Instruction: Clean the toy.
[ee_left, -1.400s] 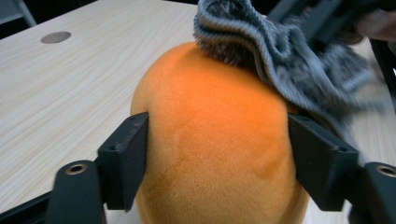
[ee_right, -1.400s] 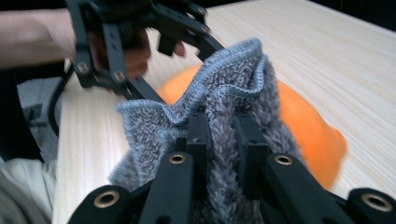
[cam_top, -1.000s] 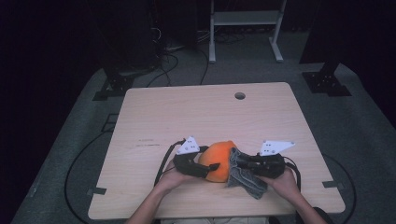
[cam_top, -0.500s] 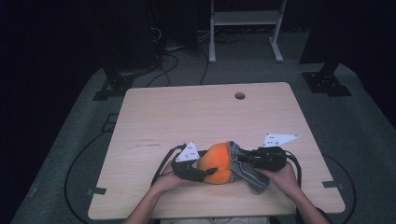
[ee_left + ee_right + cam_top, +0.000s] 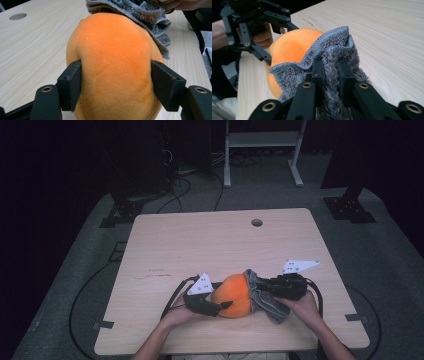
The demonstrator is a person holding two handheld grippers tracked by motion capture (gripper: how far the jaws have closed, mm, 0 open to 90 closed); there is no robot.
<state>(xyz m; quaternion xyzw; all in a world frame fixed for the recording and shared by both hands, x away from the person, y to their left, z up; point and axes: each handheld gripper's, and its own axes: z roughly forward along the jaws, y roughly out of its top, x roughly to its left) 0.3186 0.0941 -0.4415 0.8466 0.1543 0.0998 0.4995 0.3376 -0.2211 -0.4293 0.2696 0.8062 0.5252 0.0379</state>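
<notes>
An orange plush ball (image 5: 234,295) lies near the table's front edge. My left gripper (image 5: 226,301) comes at it from the left. In the left gripper view both pads press into the ball's (image 5: 115,57) sides, so my left gripper (image 5: 116,75) is shut on it, its jaws having just been closing around it. A grey fluffy cloth (image 5: 265,300) drapes against the ball's right side. My right gripper (image 5: 260,287) is shut on that cloth (image 5: 332,57), pinching a thick fold between its jaws (image 5: 330,68). The ball (image 5: 292,47) sits just beyond the cloth's hemmed edge.
The light wooden table (image 5: 200,240) has a round cable hole (image 5: 257,222) near its far edge. Cables trail from both grippers over the front edge. A white rack frame (image 5: 262,150) and dark stands rise from the floor behind the table.
The left jaws have closed onto the orange ball. The right gripper has lifted slightly, drawing the grey cloth higher against the ball's right side.
</notes>
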